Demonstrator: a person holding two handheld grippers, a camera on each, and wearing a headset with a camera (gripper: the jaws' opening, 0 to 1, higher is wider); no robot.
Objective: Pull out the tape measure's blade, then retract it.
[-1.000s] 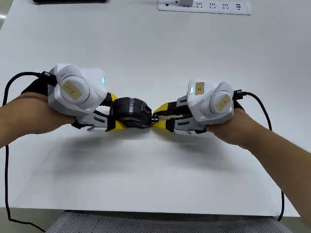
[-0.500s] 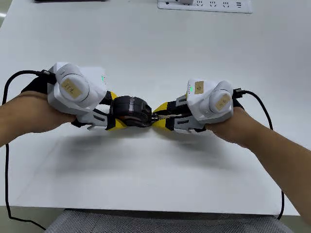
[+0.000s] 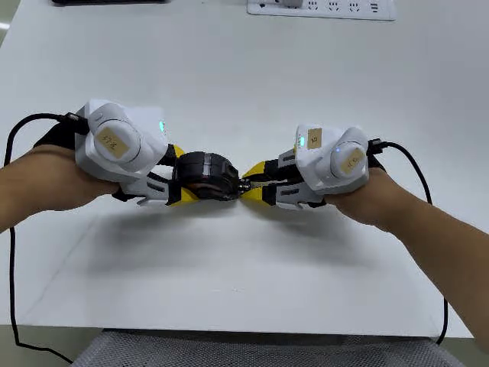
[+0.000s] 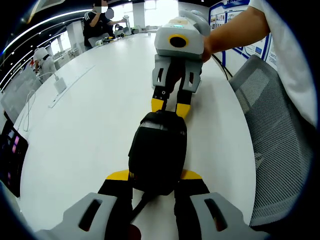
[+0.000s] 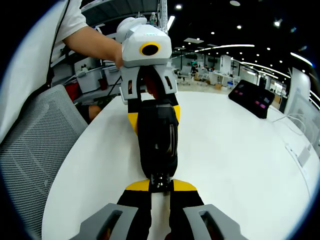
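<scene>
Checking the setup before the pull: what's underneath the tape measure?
Bare white table, darkened by shadow. The tape measure, clamped in the left tongs, hides the spot directly beneath, so whether it touches the table cannot be told.

Tape measure (image 3: pixel 205 177) between left tongs (image 3: pixel 181 177) and right tongs (image 3: pixel 249 186), over tabletop (image 3: pixel 252 260); power strip (image 3: pixel 321 8) far behind.

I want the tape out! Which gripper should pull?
Probably right: the right gripper pinches the small metal blade hook, while the left gripper clamps the black round tape measure case.
</scene>
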